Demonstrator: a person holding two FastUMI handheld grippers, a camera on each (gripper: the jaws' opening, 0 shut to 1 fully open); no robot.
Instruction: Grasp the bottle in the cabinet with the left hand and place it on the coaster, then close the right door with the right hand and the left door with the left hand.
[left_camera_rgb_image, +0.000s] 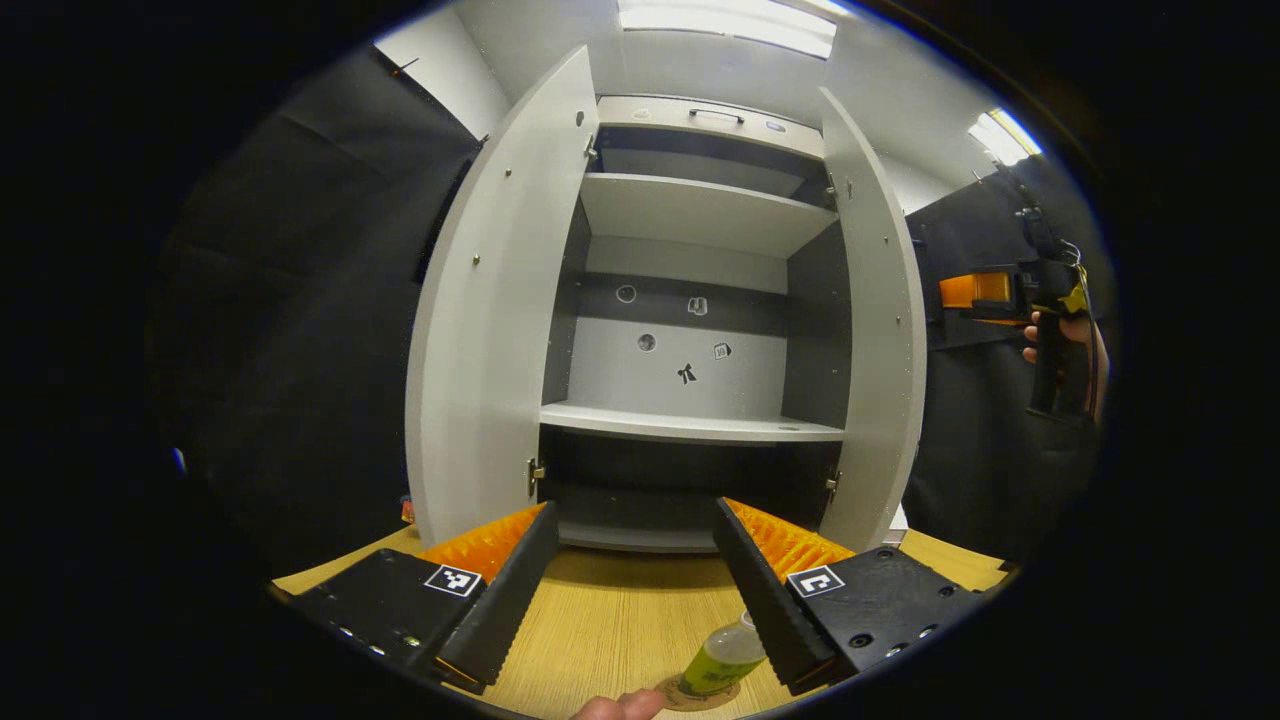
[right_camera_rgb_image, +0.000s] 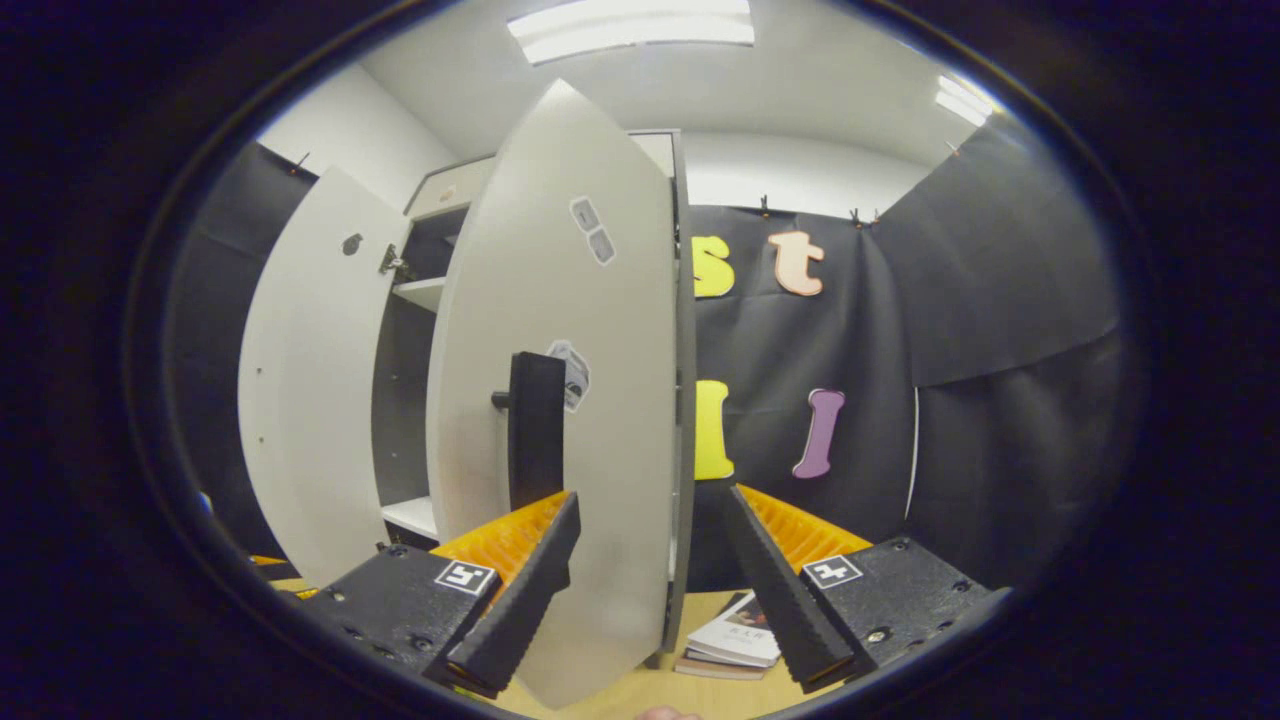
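Note:
The white cabinet (left_camera_rgb_image: 690, 300) stands with both doors swung wide and its shelves bare. On the wooden table in front of it a small clear bottle (left_camera_rgb_image: 722, 655) with a green label stands on a round brown coaster (left_camera_rgb_image: 672, 694), just beside my left gripper's right finger. My left gripper (left_camera_rgb_image: 640, 665) is open and holds nothing. In the right gripper view my right gripper (right_camera_rgb_image: 650, 655) is open too. It sits close behind the right door (right_camera_rgb_image: 590, 400), whose black handle (right_camera_rgb_image: 537, 430) rises above the left finger. From the left gripper view, the right gripper (left_camera_rgb_image: 975, 290) hangs beyond the right door (left_camera_rgb_image: 875, 330).
The left door (left_camera_rgb_image: 490, 320) juts out toward me on the left. A stack of books (right_camera_rgb_image: 735, 640) lies on the table by the cabinet's right side. A person's fingertip (left_camera_rgb_image: 620, 707) shows at the table's near edge. Black cloth walls close in on both sides.

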